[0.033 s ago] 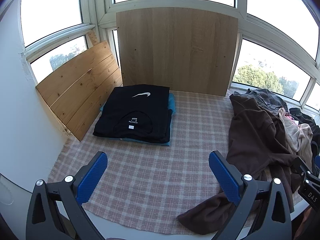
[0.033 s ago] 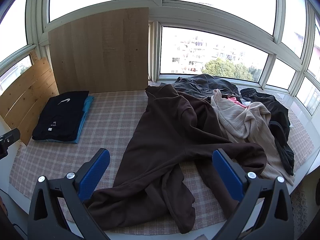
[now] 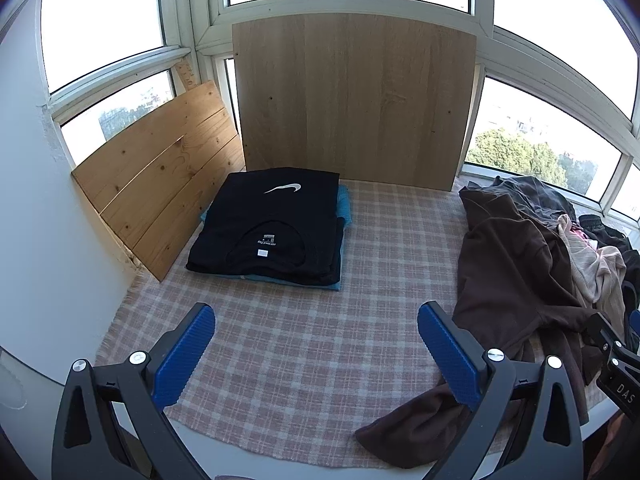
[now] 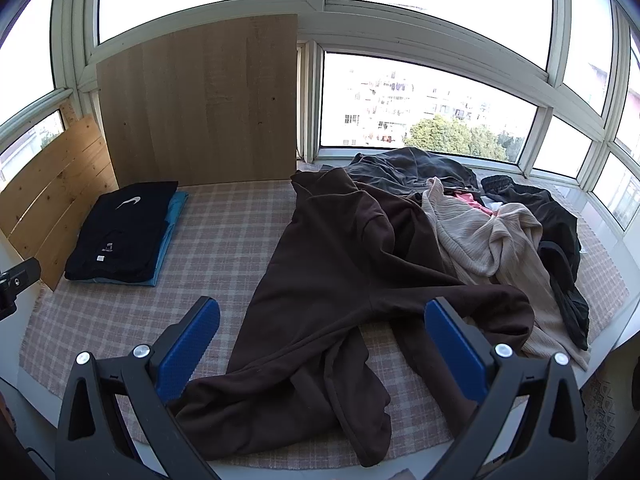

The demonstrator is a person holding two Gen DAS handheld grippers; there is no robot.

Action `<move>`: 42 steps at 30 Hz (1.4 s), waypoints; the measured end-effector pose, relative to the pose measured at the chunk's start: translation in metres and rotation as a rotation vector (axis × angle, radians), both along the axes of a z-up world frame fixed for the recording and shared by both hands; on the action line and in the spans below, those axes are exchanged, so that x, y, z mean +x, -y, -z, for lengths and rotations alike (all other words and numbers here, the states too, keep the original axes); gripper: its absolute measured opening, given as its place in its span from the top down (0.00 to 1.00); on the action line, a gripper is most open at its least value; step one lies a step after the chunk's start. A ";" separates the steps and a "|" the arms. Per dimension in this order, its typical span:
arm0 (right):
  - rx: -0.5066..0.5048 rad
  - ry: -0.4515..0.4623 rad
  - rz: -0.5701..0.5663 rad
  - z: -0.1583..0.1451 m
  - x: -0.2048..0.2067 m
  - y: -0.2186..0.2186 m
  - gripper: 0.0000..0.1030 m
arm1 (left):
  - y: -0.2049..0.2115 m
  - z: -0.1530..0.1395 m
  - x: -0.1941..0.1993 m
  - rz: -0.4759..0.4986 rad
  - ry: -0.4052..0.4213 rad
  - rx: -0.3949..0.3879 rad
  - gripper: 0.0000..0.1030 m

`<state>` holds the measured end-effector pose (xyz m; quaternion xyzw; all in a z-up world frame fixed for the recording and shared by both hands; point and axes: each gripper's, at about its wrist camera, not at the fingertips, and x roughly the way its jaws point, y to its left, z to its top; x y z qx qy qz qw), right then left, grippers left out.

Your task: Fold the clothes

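Observation:
A brown sweatshirt (image 4: 340, 264) lies spread and unfolded on the plaid cloth (image 4: 224, 232), with one sleeve trailing to the near edge. My right gripper (image 4: 323, 305) hovers open over its lower part, with nothing between the blue pads. In the left wrist view the same brown sweatshirt (image 3: 512, 264) lies to the right. My left gripper (image 3: 316, 312) stands open above bare plaid cloth (image 3: 320, 360), holding nothing. A folded black shirt (image 3: 272, 228) with a white swoosh sits on a folded blue garment (image 3: 343, 204) at the far left.
Right of the sweatshirt lie a heap of a beige knit (image 4: 480, 240), a dark grey garment (image 4: 408, 168) and a black garment (image 4: 552, 216). A large wooden board (image 3: 352, 100) and a plank panel (image 3: 160, 168) lean against the windows behind the stack.

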<state>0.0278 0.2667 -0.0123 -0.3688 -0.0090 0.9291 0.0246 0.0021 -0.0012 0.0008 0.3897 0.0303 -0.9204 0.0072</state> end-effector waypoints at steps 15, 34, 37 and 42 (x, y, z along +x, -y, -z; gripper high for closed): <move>0.002 0.007 -0.007 0.003 0.004 0.002 0.00 | -0.001 0.005 0.005 0.002 0.036 -0.019 0.01; 0.002 0.013 -0.010 0.003 0.006 0.004 0.00 | -0.002 0.006 0.006 -0.006 0.045 -0.023 0.01; 0.003 0.013 -0.012 0.003 0.005 0.004 0.00 | -0.002 0.006 0.006 -0.008 0.044 -0.025 0.01; 0.003 0.011 -0.013 0.002 0.005 0.006 0.00 | -0.002 0.005 0.007 -0.010 0.040 -0.026 0.01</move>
